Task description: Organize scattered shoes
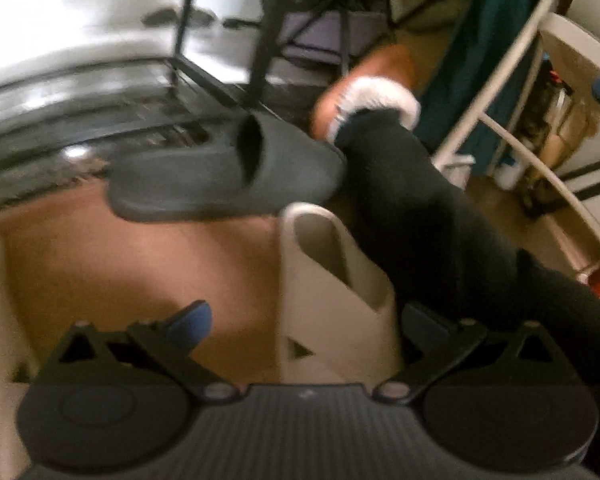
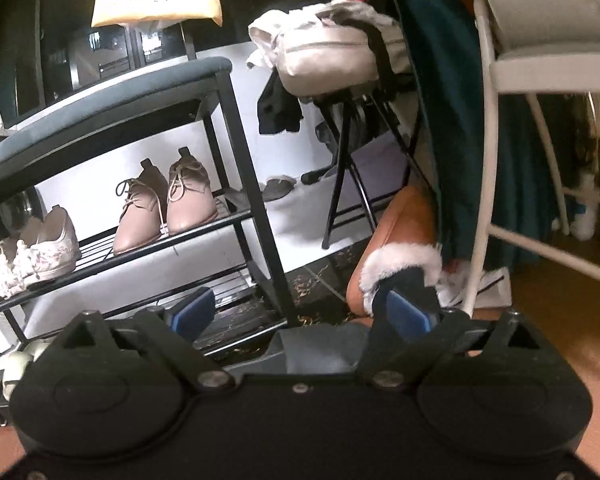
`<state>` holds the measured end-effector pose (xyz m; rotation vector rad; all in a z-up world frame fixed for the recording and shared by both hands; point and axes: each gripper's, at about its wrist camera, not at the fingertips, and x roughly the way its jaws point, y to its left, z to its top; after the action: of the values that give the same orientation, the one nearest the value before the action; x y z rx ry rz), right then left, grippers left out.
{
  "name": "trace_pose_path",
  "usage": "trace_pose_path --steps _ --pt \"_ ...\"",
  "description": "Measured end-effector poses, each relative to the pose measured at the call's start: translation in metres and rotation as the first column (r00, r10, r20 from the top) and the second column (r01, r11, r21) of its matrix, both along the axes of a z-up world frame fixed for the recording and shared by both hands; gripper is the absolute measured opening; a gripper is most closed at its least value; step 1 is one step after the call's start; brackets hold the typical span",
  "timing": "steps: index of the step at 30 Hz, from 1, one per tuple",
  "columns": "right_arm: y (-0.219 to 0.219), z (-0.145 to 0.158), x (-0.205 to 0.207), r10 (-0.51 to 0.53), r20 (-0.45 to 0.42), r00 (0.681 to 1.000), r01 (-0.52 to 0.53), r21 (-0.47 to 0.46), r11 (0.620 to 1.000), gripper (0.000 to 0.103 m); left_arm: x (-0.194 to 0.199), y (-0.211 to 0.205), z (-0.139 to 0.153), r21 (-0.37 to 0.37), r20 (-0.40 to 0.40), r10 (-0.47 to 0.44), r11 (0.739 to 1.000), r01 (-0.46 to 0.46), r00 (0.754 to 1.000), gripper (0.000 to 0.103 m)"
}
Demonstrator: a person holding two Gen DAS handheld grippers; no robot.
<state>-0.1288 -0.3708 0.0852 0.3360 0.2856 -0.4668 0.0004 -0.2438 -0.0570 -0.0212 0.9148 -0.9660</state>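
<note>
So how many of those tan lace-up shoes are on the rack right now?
2. Both stand on the rack's upper shelf: one tan shoe to the right of the white sneakers, the other tan shoe close beside it. The shelf's left end is cut off, so more may be hidden.

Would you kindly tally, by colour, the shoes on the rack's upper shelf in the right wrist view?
Tan lace-up shoes: 2
White sneakers: 2
Total: 4

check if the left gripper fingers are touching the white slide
Cannot tell. In the left wrist view the left gripper is open around the white slide, but blur hides any contact or gap.
</note>
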Motion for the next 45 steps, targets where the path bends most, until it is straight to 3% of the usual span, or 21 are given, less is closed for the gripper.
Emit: trace_pose_path --steps 3,6,9,11,14,18,23,30,32,34,38,40,43,45 --pt "-0.002 -0.005 0.002 -0.003 -0.022 1.000 0.003 0.020 1.000 0.095 0.019 0.001 -0.008 -0.055 -0.163 0.030 0.998 -0.039 0.986 0.098" --pt "-0.009 -0.008 0.002 -0.018 -0.029 0.999 0.019 0.033 0.999 0.096 0.022 -0.002 -0.014 -0.078 -0.225 -0.011 0.997 -0.007 0.974 0.098" --pt "-0.015 -0.011 0.002 -0.035 -0.033 0.999 0.037 0.057 0.998 0.096 0.017 -0.008 -0.020 -0.094 -0.254 -0.061 0.995 0.038 0.965 0.098" --pt "-0.018 -0.014 0.002 -0.043 -0.039 0.998 0.046 0.074 0.996 0.096 0.017 -0.007 -0.026 -0.107 -0.302 -0.058 0.994 0.026 0.951 0.099" --pt "-0.020 -0.020 0.002 -0.041 -0.055 0.998 0.045 0.076 0.996 0.097 0.017 -0.008 -0.026 -0.115 -0.307 -0.058 0.993 0.024 0.950 0.099" --pt "-0.022 -0.024 0.002 -0.045 -0.068 0.997 0.051 0.096 0.994 0.097 0.027 -0.014 -0.035 -0.105 -0.375 -0.011 0.994 -0.031 0.927 0.099" --pt "-0.022 -0.027 0.001 -0.046 -0.075 0.996 0.053 0.098 0.994 0.098 0.030 -0.023 -0.039 -0.080 -0.401 0.014 0.995 -0.050 0.916 0.099" --pt "-0.022 -0.034 0.001 -0.042 -0.108 0.993 0.056 0.133 0.990 0.098 0.050 -0.033 -0.043 -0.025 -0.523 0.134 0.985 -0.172 0.842 0.102" --pt "-0.023 -0.034 0.000 -0.044 -0.111 0.993 0.059 0.135 0.989 0.098 0.050 -0.035 -0.042 -0.009 -0.522 0.145 0.985 -0.175 0.840 0.101" --pt "-0.025 -0.034 -0.001 -0.051 -0.110 0.993 0.066 0.140 0.988 0.098 0.050 -0.036 -0.042 -0.003 -0.518 0.145 0.985 -0.171 0.843 0.097" --pt "-0.027 -0.035 -0.002 -0.062 -0.114 0.991 0.079 0.152 0.985 0.098 0.058 -0.023 -0.047 -0.016 -0.585 0.182 0.972 -0.235 0.790 0.085" --pt "-0.027 -0.034 -0.003 -0.061 -0.113 0.992 0.079 0.159 0.984 0.098 0.062 -0.016 -0.048 0.005 -0.595 0.189 0.973 -0.232 0.782 0.058" --pt "-0.027 -0.033 -0.003 -0.063 -0.110 0.992 0.080 0.159 0.984 0.098 0.067 -0.011 -0.052 0.022 -0.623 0.194 0.973 -0.230 0.758 0.056" --pt "-0.026 -0.033 -0.003 -0.062 -0.110 0.992 0.080 0.161 0.984 0.098 0.069 -0.010 -0.053 0.017 -0.647 0.200 0.968 -0.249 0.736 0.066"
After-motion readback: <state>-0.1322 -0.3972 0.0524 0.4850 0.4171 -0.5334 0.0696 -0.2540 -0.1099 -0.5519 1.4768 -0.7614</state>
